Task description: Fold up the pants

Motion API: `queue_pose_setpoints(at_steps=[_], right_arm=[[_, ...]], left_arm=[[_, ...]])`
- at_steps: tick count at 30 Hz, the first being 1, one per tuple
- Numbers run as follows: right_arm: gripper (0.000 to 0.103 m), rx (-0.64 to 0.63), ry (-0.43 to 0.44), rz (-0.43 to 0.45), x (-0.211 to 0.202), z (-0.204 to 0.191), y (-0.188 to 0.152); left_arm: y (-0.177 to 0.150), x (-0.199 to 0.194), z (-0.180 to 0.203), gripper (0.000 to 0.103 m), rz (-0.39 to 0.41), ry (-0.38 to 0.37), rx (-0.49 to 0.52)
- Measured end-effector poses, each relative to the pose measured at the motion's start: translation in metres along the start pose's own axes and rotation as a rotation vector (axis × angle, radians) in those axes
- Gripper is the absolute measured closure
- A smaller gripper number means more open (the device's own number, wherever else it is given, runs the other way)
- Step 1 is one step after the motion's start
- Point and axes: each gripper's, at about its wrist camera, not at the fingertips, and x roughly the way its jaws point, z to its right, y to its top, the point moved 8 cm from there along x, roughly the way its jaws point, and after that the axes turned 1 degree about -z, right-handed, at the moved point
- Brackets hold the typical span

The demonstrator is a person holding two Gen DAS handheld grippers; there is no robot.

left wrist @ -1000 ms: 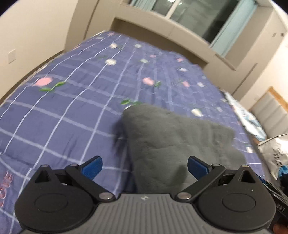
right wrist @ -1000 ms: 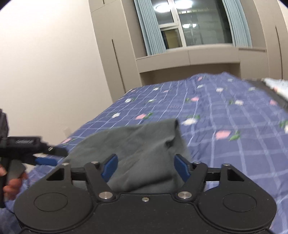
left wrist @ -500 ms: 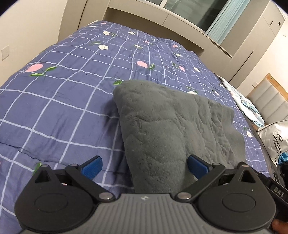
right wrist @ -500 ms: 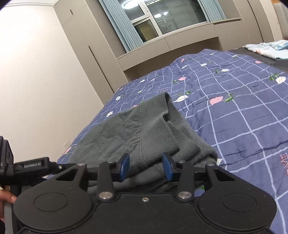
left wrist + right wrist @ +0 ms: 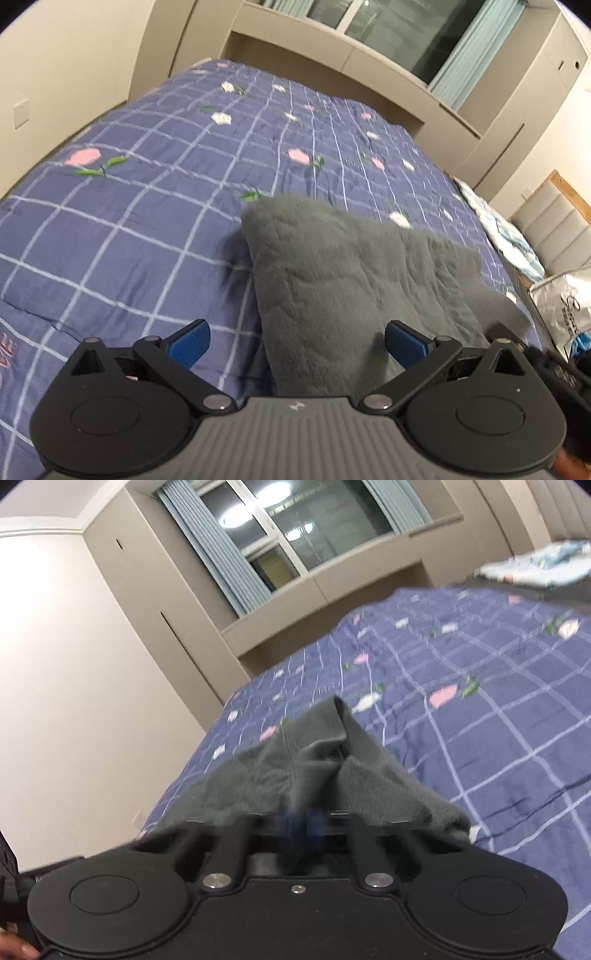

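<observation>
Grey fleecy pants (image 5: 354, 280) lie folded on the blue checked quilt (image 5: 147, 229). My left gripper (image 5: 297, 343) hangs open just above their near left corner, with its blue pads (image 5: 188, 345) spread wide and touching nothing. In the right wrist view the pants (image 5: 325, 760) bunch up towards my right gripper (image 5: 299, 825). That gripper's blurred blue pads are pressed together on the near edge of the cloth, and the fabric rises in a peak behind them. The black body of the right gripper (image 5: 554, 365) shows at the right edge of the left wrist view.
The quilt (image 5: 498, 738) covers the whole bed. Light folded clothes (image 5: 506, 236) lie at its far right, with a silver bag (image 5: 565, 314) beside the bed. Beige cabinets and a window (image 5: 295, 528) stand behind. A person's fingers (image 5: 14, 949) hold the left tool.
The right gripper's jaws went from wide apart to shut on the pants' near edge, and the gripper rolled. The cloth now bunches up at the pads. The left gripper stays open.
</observation>
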Motion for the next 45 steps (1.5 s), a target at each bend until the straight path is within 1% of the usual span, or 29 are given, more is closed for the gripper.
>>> queue_pose_setpoints(at_steps=[2,4,7,10,12,13,15,16,17,19,21,23,26,28,29,32,35,38,42,43,45], right_arm=[[0.097,0.012,-0.001,0.029,-0.014,0.002,0.002],[0.097,0.03,-0.007,0.038,-0.024,0.008,-0.001],[0.097,0.03,-0.04,-0.007,-0.022,0.02,-0.017],[0.091,0.025,-0.048,-0.037,-0.013,0.024,-0.025],[0.077,0.012,-0.028,-0.027,-0.018,0.021,-0.019],[0.062,-0.009,-0.014,-0.018,-0.021,0.019,-0.014],[0.023,-0.079,0.011,0.014,-0.029,0.014,0.002],[0.015,-0.121,0.002,0.024,-0.029,0.013,0.011],[0.01,-0.162,-0.019,0.032,-0.027,0.012,0.02],[0.008,-0.257,-0.076,0.037,-0.016,0.006,0.035],[0.001,-0.369,-0.117,0.034,0.005,-0.004,0.048],[0.001,-0.463,-0.155,0.025,0.033,-0.011,0.054],[0.001,-0.574,-0.233,-0.007,0.075,-0.013,0.052],[0.001,-0.652,-0.281,-0.025,0.097,-0.009,0.044],[0.001,-0.673,-0.292,-0.039,0.105,-0.006,0.038],[0.001,-0.702,-0.319,-0.06,0.12,0.008,0.02],[0.001,-0.699,-0.311,-0.014,0.122,0.019,0.008],[0.001,-0.656,-0.299,-0.022,0.125,0.025,0.009],[0.001,-0.652,-0.297,-0.023,0.125,0.024,0.01],[0.001,-0.651,-0.298,-0.023,0.123,0.023,0.011],[0.001,-0.624,-0.317,-0.054,0.116,0.02,0.016]], left_arm=[[0.006,-0.003,-0.004,0.001,0.017,0.005,-0.004],[0.009,-0.002,-0.006,0.001,0.014,0.015,0.002],[0.006,0.007,-0.008,0.001,-0.023,0.027,0.015],[0.006,0.009,-0.006,0.001,-0.033,0.034,0.034],[0.011,0.007,-0.003,0.001,-0.028,0.033,0.048],[0.015,0.005,-0.002,0.001,-0.014,0.028,0.052],[0.028,0.001,0.002,0.001,0.034,0.019,0.057],[0.037,0.001,0.004,0.001,0.054,0.022,0.062],[0.044,0.001,0.008,0.001,0.067,0.026,0.07],[0.055,0.006,0.017,0.001,0.086,0.043,0.103],[0.063,0.017,0.026,0.001,0.101,0.083,0.15],[0.066,0.032,0.033,0.001,0.102,0.126,0.196],[0.061,0.056,0.038,0.001,0.076,0.19,0.246],[0.053,0.069,0.039,0.001,0.052,0.213,0.256],[0.049,0.073,0.038,0.001,0.054,0.217,0.257],[0.041,0.08,0.036,0.0,0.065,0.222,0.265],[0.037,0.085,0.037,0.0,0.068,0.224,0.271],[0.036,0.088,0.038,0.0,0.066,0.232,0.274],[0.038,0.084,0.035,0.0,0.057,0.22,0.266],[0.039,0.081,0.034,0.0,0.049,0.214,0.257],[0.041,0.074,0.033,0.001,0.018,0.197,0.233]])
